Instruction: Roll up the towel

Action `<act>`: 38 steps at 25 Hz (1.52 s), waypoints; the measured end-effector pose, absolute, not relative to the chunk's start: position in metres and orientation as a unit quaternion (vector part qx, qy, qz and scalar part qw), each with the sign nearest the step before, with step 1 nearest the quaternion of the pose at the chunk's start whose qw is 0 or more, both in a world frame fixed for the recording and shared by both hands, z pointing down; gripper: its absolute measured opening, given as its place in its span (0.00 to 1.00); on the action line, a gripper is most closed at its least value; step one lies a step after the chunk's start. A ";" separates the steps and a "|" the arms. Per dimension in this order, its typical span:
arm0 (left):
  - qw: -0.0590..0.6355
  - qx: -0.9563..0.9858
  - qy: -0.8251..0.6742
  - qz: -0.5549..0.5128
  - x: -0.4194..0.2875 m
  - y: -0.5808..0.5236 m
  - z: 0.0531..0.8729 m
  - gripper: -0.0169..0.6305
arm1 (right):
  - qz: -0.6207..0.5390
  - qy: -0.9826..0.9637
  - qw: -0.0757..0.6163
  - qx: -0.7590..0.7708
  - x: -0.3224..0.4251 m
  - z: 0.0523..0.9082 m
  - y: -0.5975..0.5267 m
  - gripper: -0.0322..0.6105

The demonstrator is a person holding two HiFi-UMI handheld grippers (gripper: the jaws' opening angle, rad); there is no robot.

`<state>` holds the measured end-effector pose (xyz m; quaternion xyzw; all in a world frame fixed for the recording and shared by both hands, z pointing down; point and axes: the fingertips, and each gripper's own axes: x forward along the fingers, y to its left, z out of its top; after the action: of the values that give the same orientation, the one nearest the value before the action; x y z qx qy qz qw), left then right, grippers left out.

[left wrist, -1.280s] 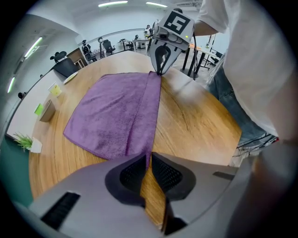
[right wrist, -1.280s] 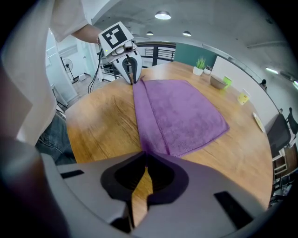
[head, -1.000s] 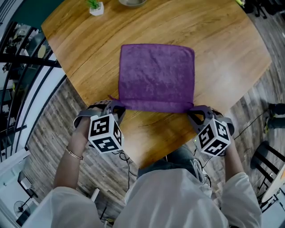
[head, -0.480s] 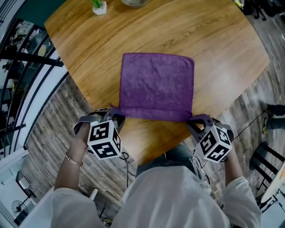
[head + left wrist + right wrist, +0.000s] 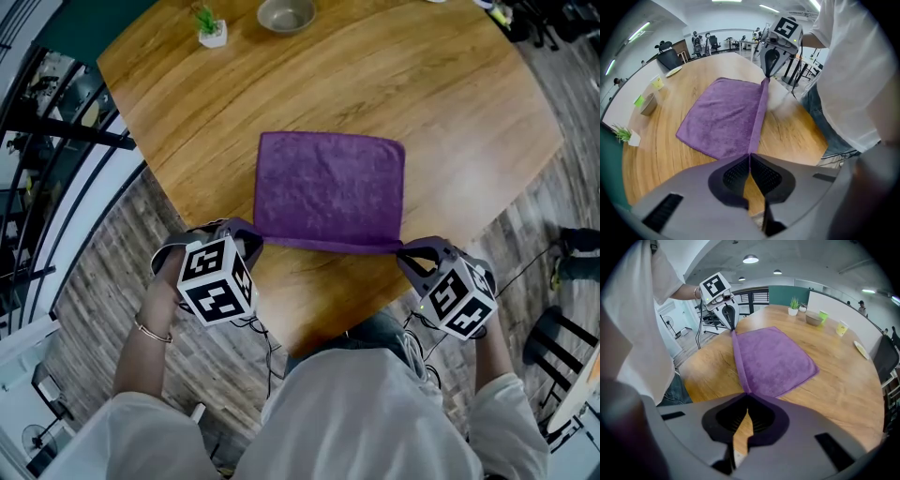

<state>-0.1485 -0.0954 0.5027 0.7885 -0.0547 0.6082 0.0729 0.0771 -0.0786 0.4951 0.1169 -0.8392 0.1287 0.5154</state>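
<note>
- Near corners of the purple towel (image 5: 328, 187) are pinched in the fully closed left gripper (image 5: 251, 234) and right gripper (image 5: 406, 249).
- The rest is spread on the table (image 5: 450, 94) beyond both jaws.

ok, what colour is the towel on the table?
The towel is plain purple with no pattern. It shows best in the head view.

Left gripper (image 5: 253, 234): we hold it pointing steeply down, jaws closed on a corner of the towel (image 5: 328, 187). Right gripper (image 5: 406, 249): same pose, jaws pinching the other near corner. Our forearms trail behind the jaws.
</note>
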 end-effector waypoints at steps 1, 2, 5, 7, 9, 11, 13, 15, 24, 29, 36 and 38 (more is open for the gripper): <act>0.076 0.788 -0.056 0.609 -0.149 -0.100 0.504 0.05 | 0.130 -0.839 0.515 0.118 0.077 0.496 -0.084 0.06; 0.079 0.787 -0.057 0.609 -0.150 -0.103 0.505 0.05 | 0.131 -0.839 0.515 0.119 0.077 0.497 -0.088 0.06; 0.087 0.784 -0.063 0.612 -0.150 -0.113 0.511 0.05 | 0.139 -0.841 0.509 0.122 0.077 0.502 -0.100 0.06; 0.088 0.782 -0.069 0.613 -0.150 -0.120 0.515 0.05 | 0.143 -0.842 0.505 0.129 0.076 0.505 -0.108 0.06; 0.089 0.779 -0.075 0.617 -0.151 -0.125 0.519 0.05 | 0.144 -0.840 0.506 0.135 0.076 0.510 -0.114 0.06; 0.088 0.775 -0.078 0.620 -0.151 -0.127 0.524 0.05 | 0.143 -0.836 0.512 0.138 0.077 0.516 -0.117 0.06; 0.082 0.774 -0.081 0.623 -0.151 -0.127 0.528 0.05 | 0.142 -0.833 0.517 0.140 0.077 0.522 -0.118 0.07; 0.074 0.774 -0.085 0.622 -0.150 -0.127 0.530 0.05 | 0.138 -0.830 0.521 0.145 0.078 0.526 -0.119 0.07; 0.056 0.788 -0.127 0.599 -0.156 -0.135 0.517 0.09 | 0.118 -0.836 0.502 0.186 0.084 0.515 -0.123 0.14; 0.057 0.797 -0.132 0.587 -0.155 -0.119 0.499 0.13 | 0.104 -0.842 0.491 0.197 0.082 0.497 -0.114 0.14; 0.027 0.792 -0.111 0.600 -0.143 -0.090 0.507 0.14 | 0.067 -0.837 0.525 0.141 0.072 0.507 -0.080 0.14; 0.018 0.789 -0.108 0.604 -0.142 -0.087 0.511 0.14 | 0.053 -0.833 0.535 0.131 0.071 0.513 -0.077 0.14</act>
<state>-0.1420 -0.0871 0.5114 0.7892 -0.1080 0.6042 0.0185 0.0711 -0.0774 0.5128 0.1309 -0.8328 0.0534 0.5352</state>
